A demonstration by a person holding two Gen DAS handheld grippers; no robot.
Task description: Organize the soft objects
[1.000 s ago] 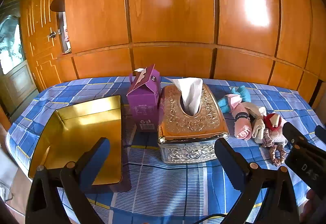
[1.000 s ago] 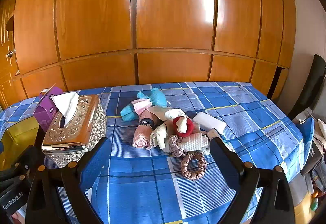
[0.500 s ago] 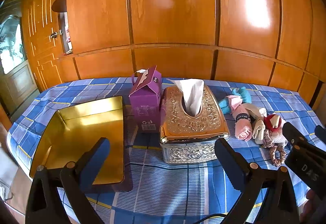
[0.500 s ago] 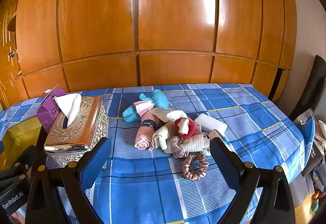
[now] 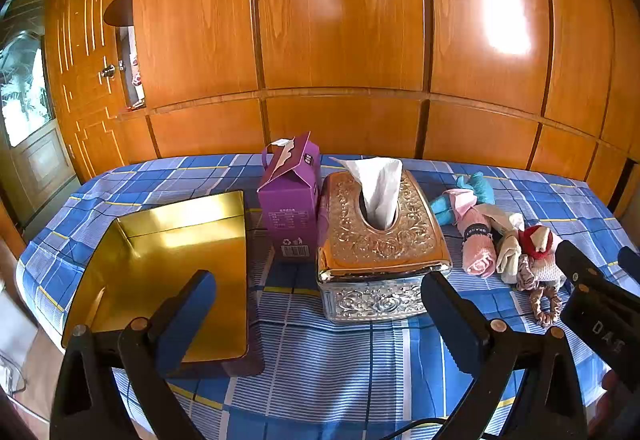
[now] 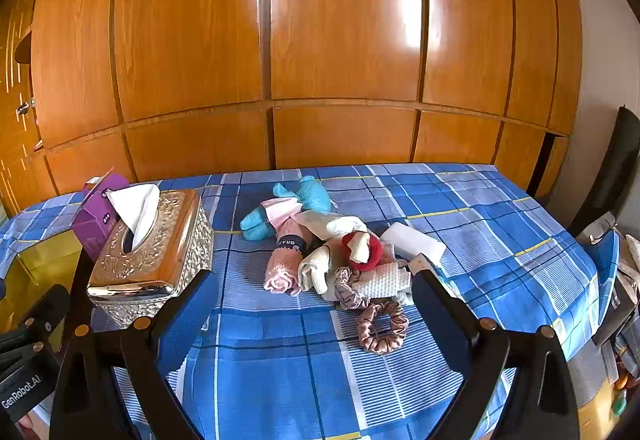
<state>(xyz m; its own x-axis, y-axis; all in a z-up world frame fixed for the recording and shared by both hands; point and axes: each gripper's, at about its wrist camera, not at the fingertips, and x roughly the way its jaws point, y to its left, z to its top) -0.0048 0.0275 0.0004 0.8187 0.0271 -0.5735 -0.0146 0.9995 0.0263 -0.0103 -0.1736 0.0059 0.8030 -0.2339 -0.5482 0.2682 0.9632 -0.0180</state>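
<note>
Black tool [image 5: 318,314] — blue pads [image 5: 186,320]

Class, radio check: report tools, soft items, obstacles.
Left tool open, empty. Right tool open, empty. Soft pile untouched on cloth. Tissue box stands between pile and gold tray.

Both views were drifted slightly: the tissue box [image 5: 380,240] was carried rightward and lower in the left wrist frame, while the pile of soft objects [image 6: 332,252] was shifted lower in the right wrist frame.
</note>
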